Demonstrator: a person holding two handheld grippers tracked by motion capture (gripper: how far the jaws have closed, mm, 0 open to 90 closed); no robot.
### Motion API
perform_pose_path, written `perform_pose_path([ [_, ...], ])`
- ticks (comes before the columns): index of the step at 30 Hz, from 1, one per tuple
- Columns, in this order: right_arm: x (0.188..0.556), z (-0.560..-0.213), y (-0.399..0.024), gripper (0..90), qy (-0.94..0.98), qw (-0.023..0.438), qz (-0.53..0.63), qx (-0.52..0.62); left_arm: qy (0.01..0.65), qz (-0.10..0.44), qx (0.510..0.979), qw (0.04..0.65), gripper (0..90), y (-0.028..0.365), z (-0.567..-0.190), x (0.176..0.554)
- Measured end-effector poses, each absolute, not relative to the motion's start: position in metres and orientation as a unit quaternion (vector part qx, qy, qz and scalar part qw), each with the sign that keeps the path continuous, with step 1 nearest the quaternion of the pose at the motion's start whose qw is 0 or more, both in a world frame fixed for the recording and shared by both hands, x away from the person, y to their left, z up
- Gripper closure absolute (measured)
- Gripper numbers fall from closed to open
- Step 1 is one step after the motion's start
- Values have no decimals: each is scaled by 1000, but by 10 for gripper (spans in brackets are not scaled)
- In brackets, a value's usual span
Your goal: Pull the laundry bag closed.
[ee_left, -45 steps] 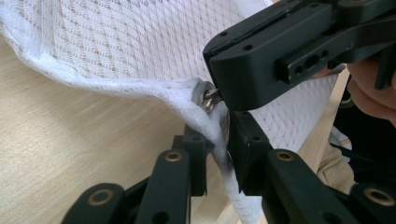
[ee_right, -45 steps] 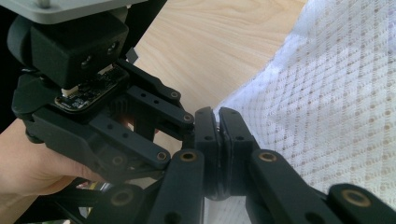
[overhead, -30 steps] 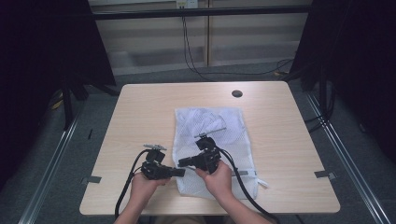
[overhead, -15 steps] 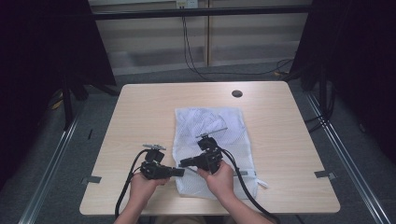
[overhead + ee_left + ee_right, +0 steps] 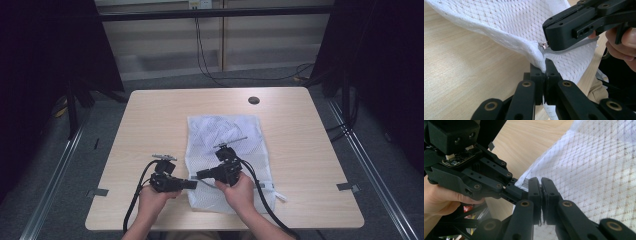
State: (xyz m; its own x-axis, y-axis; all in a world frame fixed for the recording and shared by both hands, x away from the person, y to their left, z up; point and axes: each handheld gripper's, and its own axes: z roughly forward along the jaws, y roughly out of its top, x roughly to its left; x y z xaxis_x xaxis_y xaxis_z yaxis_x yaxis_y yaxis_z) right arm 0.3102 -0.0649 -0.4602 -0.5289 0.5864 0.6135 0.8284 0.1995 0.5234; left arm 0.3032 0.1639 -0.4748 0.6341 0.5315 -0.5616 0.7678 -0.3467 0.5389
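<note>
**Hand-held grippers both clamped at the zip end: slip or snag risk**

Shut tight with the left hand-held gripper (image 5: 545,67) on a bunched fold of the white mesh bag (image 5: 225,135), right at the near-left corner. Closed just as hard with the right hand-held gripper (image 5: 541,185), apparently on the small metal zip pull (image 5: 544,45), though hard to tell how much metal sits between the pads. Almost tip to tip over the corner, seen from above. Bag lying flat down the middle of the bench (image 5: 150,115), its near edge lifted slightly at the pinch.

Plenty to go wrong from here. Tiny pull, smooth metal: likely to pop out of the right pads on a sharp tug. Thin bite of netting on the left: could slide free under tension and let the whole bag drag across the bench instead of the zip running. Loose mesh puckered right beside the slider: easily caught in the teeth, jamming it. Pulling off-line from the zip tape could twist the slider or tear the netting. Best kept taut, straight and slow.
</note>
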Motion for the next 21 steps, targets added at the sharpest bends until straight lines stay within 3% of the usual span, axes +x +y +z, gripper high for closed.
perform_pose_path([
  [21, 310, -462, -74, 872, -764, 140, -420, -470, 407, -146, 802, 412, 883, 168, -473, 303],
])
